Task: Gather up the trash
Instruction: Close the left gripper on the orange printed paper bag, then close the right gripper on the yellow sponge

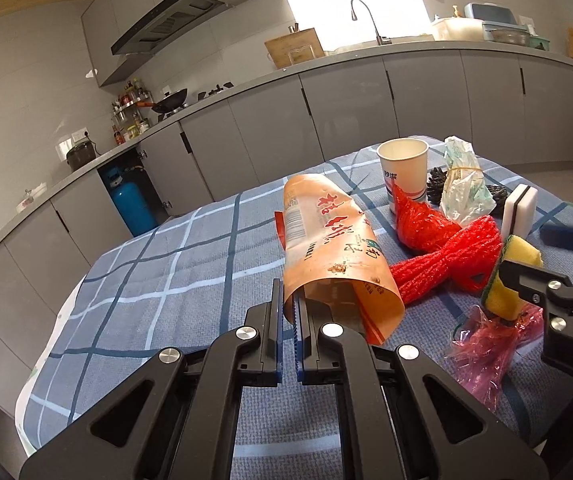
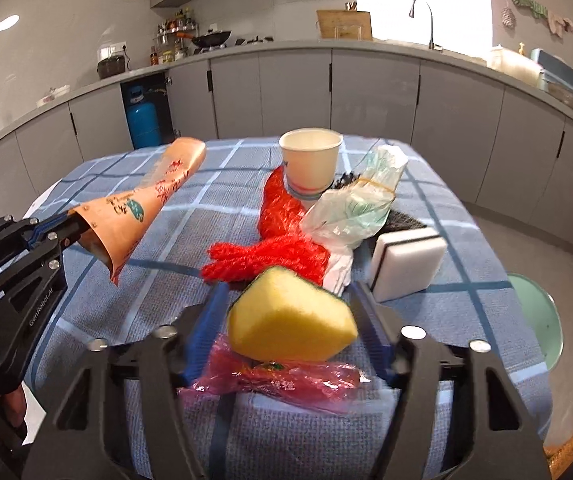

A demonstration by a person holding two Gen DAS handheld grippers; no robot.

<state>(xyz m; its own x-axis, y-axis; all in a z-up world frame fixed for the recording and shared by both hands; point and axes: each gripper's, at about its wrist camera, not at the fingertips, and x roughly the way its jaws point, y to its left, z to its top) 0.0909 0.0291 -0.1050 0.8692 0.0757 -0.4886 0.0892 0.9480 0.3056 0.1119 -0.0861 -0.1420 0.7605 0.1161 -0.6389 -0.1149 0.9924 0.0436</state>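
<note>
Looking along your left tool point(image 1: 289, 304), you see its pads clenched on the lower edge of the orange snack wrapper point(image 1: 326, 248), which stands lifted above the desk point(image 1: 158, 280) and leans toward twelve o'clock. A blue plaid cloth covers the desk. At two o'clock from the wrapper sit a white paper cup point(image 1: 403, 172), a bunched red net bag point(image 1: 438, 248), a clear plastic bag point(image 1: 464, 184) bound with a rubber band, and a white sponge block point(image 1: 520, 210). At three o'clock your right tool point(image 1: 514, 292) straddles a yellow sponge point(image 1: 520, 256), with a crumpled pink wrapper point(image 1: 486, 344) beneath. Grey cabinets point(image 1: 346, 112) ring the room under a long kitchen counter; a blue gas cylinder point(image 1: 132, 208) stands in an open bay at ten o'clock, a range hood point(image 1: 166, 20) hangs above, and a tap point(image 1: 366, 20) rises before the bright window.

From your right tool point(image 2: 292, 312), the yellow sponge point(image 2: 292, 320) fills the gap between the fingers; whether the pads press it you cannot tell, since the picture is blurred there. The pink wrapper point(image 2: 278, 380) lies just below it on the cloth. At nine o'clock your left tool point(image 2: 66, 232) holds the orange wrapper point(image 2: 146, 204) aloft. The cup point(image 2: 310, 164), net bag point(image 2: 282, 240), plastic bag point(image 2: 354, 208) and white block point(image 2: 406, 260) crowd from twelve to two o'clock. A pale green stool point(image 2: 538, 320) sits on the floor at three o'clock.
</note>
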